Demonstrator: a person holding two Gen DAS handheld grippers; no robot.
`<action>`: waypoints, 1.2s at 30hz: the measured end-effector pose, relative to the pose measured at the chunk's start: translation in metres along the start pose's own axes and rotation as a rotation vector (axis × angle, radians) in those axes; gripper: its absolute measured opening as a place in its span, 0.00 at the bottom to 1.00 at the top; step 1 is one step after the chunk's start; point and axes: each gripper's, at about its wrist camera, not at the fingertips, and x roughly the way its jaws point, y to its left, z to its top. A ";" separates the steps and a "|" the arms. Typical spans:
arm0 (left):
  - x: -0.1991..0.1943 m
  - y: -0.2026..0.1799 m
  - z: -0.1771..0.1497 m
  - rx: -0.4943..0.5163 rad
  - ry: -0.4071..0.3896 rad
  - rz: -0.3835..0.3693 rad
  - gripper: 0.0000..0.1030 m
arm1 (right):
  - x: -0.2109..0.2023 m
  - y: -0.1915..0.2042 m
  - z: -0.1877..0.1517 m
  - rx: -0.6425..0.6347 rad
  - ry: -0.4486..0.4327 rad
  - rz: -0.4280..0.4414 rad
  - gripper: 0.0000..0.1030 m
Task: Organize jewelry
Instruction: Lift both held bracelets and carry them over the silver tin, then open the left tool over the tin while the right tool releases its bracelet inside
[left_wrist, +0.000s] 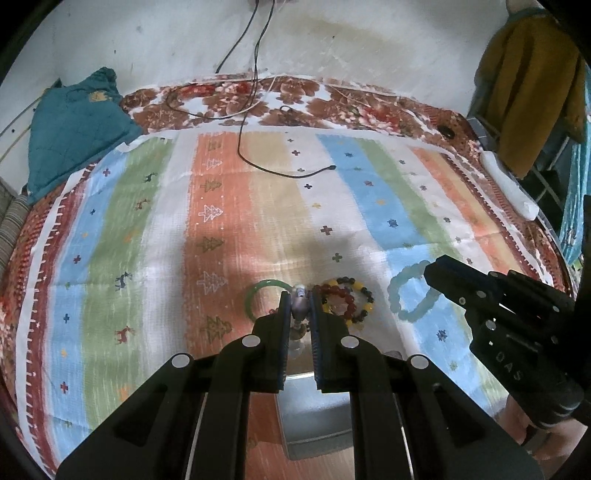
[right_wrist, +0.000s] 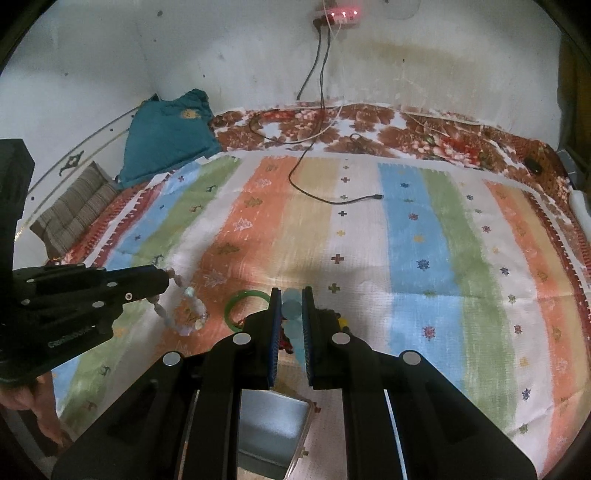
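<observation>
The left gripper (left_wrist: 299, 310) is clamped on a pale grey-and-clear beaded bracelet (left_wrist: 298, 308) that dangles from its fingers, above the striped, tree-patterned cloth (left_wrist: 229, 206). To its right, the right gripper (right_wrist: 291, 310) is closed on a light blue beaded bracelet (right_wrist: 291, 308). A green jade bangle (left_wrist: 258, 291) and a red-and-yellow bead bracelet (left_wrist: 351, 299) lie between them on the cloth, with a grey metal box (left_wrist: 314, 413) nearer.

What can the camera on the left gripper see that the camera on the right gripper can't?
Only the left wrist view: the red, yellow and dark beaded bracelet in full and a mustard-yellow garment hanging at right.

Only the right wrist view: a wall power strip with red lights and a brown striped cushion.

Both: the green bangle, the striped blanket, the teal cloth, and each gripper shut on a beaded bracelet.
</observation>
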 end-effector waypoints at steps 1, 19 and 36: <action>-0.002 0.000 -0.001 0.001 -0.002 -0.002 0.09 | -0.002 0.000 -0.001 -0.001 -0.003 -0.003 0.12; -0.035 -0.017 -0.027 0.055 -0.046 -0.041 0.09 | -0.028 0.013 -0.021 -0.034 -0.015 0.004 0.12; -0.054 -0.024 -0.052 0.079 -0.065 -0.055 0.09 | -0.043 0.019 -0.046 -0.032 0.003 0.023 0.12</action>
